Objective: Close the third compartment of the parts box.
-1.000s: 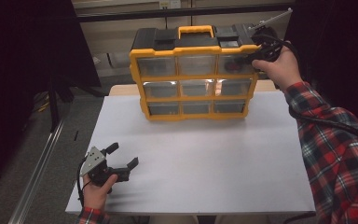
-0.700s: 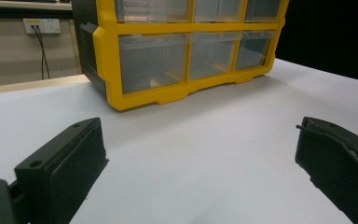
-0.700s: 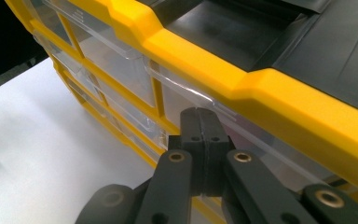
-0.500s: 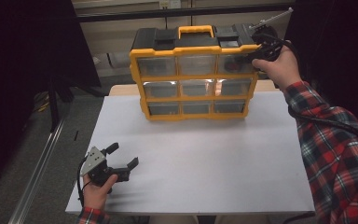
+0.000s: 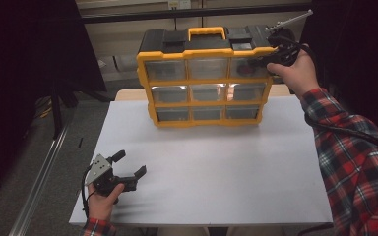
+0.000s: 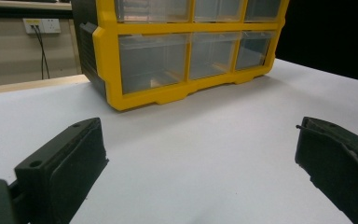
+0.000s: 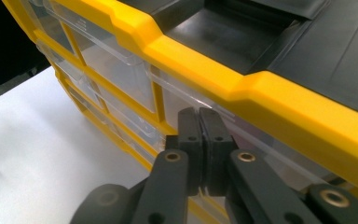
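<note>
Yellow organizer [image 5: 204, 78]: we judge right tongs [image 7: 199, 122], closed and empty, must open for top-right drawer [image 5: 248, 69]; left tongs [image 5: 128, 164] wide.

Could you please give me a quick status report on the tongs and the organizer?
Right tongs shut at organizer's top-right drawer. Left tongs open, low over table. Nothing in the way.

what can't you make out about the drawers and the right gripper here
- Drawer contents: organizer fronts glare in the high view; the left gripper view crops its top row.
- Right gripper: jaws together at the top right drawer; whether anything is pinched is hidden.
- Organizer's back: faces away.
</note>
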The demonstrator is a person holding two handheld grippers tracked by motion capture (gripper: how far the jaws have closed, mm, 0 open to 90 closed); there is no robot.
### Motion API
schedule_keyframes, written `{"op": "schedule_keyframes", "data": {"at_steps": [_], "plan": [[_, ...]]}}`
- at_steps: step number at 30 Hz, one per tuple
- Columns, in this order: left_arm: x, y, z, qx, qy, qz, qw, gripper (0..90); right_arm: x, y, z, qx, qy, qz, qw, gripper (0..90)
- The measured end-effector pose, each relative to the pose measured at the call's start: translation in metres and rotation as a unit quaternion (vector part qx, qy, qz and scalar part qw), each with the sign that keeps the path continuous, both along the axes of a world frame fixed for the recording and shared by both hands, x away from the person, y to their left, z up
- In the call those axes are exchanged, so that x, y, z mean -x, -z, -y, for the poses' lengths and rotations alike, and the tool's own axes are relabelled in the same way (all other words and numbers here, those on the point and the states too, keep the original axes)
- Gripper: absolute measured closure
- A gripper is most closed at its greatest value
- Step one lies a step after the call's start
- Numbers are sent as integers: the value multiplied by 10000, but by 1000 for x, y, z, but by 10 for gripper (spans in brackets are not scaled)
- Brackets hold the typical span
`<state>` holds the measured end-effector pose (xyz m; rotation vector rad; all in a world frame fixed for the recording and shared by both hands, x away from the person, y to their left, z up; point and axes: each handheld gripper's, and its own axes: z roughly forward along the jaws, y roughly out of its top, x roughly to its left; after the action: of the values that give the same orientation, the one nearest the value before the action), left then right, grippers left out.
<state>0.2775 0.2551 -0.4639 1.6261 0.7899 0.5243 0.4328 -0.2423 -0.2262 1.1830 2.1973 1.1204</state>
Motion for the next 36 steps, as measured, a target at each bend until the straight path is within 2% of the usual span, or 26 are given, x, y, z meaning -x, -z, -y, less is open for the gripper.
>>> {"op": "schedule_keyframes", "data": {"at_steps": [6,8,9,13,16,19,28,34,36], "plan": [[0,0,0,-1,36,27,10000,17,7,1,1,-127,-67,14,9999,789],[1,0,1,93,10,5,10000,17,10,3,2,-150,-77,13,9999,760],[0,-1,0,4,50,44,10000,17,11,4,2,-195,-80,12,9998,744],[-1,-1,0,-76,29,49,10000,18,16,8,3,-266,-113,31,9996,676],[-1,-1,1,-47,44,58,10000,18,20,11,3,-353,-123,53,9993,600],[-1,-1,1,-29,16,12,10000,18,22,15,4,-401,-120,49,9991,566],[-1,-1,1,-47,45,56,10000,18,30,29,3,-524,-123,55,9985,444],[-1,-1,1,-94,36,48,9999,18,37,36,2,-610,-87,65,9981,309],[0,-1,0,-92,54,48,9999,18,40,40,3,-602,-102,77,9981,306]]}}
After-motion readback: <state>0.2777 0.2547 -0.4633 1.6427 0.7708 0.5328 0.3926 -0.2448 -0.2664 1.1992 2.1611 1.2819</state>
